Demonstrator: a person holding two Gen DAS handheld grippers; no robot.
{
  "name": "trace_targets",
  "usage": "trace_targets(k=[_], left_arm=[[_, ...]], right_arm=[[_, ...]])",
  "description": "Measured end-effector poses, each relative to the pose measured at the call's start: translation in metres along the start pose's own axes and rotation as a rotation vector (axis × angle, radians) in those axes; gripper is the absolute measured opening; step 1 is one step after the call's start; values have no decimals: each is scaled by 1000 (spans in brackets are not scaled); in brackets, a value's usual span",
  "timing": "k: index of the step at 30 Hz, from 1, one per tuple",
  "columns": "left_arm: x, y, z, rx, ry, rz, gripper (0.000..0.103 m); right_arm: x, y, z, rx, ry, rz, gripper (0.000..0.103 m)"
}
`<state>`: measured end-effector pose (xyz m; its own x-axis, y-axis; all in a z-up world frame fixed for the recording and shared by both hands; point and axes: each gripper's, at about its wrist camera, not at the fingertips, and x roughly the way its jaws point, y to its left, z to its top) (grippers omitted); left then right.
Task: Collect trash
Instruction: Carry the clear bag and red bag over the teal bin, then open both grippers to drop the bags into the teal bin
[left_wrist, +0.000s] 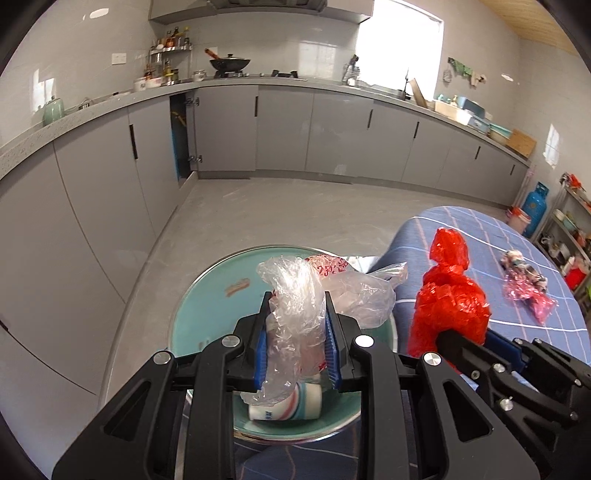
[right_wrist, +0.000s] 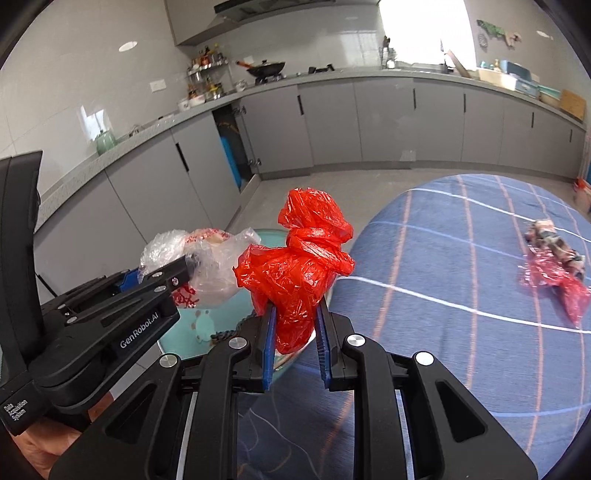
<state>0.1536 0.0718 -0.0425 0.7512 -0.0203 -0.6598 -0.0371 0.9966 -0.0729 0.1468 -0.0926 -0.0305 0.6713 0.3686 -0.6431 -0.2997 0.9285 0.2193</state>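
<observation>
The left gripper (left_wrist: 295, 306) is clamped narrow on a clear bag (left_wrist: 295, 295), its blue pads pressing the crumpled plastic from both sides. The bag hangs directly over a teal bin (left_wrist: 207, 295), whose round rim opens wide toward 9 and 12 o'clock in the left wrist view. A paper cup (left_wrist: 284, 404) lies on its side in the bin, at 6 o'clock below the bag's tail.

The right gripper (right_wrist: 295, 314) is likewise closed tight on a red bag (right_wrist: 299, 273), knotted near its top, the pads gripping its lower part. In the right wrist view the red bag sits at the seam between the bin's rim at 8 o'clock and the edge of the table (right_wrist: 443, 295) at 3 o'clock. The two grippers are near each other: the left one reaches in from 9 o'clock, its bag just beside the red one, perhaps touching it.

The table, under a blue checked cloth, curves away toward 2 o'clock. On it, well apart from both grippers, lies a pink wrapper (right_wrist: 557, 269) with scraps in it.

Beyond the bin, bare grey floor (left_wrist: 277, 210) stretches to the cabinets (left_wrist: 280, 125) at 12 o'clock; one cabinet door stands ajar at 11 o'clock. A blue gas cylinder (left_wrist: 535, 206) stands at 3 o'clock past the table.
</observation>
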Motion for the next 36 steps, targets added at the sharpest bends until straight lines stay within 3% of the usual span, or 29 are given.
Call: trace_targets(k=[9,26,30,36], left_arm=[[28,21,6,-44,56,4,25],[65,44,-3,-61,144,42,25],[67,45,-7,-66,155,45,25],[68,45,-8,-65,163,46,26]], right_arm=[[43,16,6,-11,78,17,20],[83,29,-1,-30,158,25,22],[88,25,-3,-8,171,56,29],[72,16,-5,9,132,60,47]])
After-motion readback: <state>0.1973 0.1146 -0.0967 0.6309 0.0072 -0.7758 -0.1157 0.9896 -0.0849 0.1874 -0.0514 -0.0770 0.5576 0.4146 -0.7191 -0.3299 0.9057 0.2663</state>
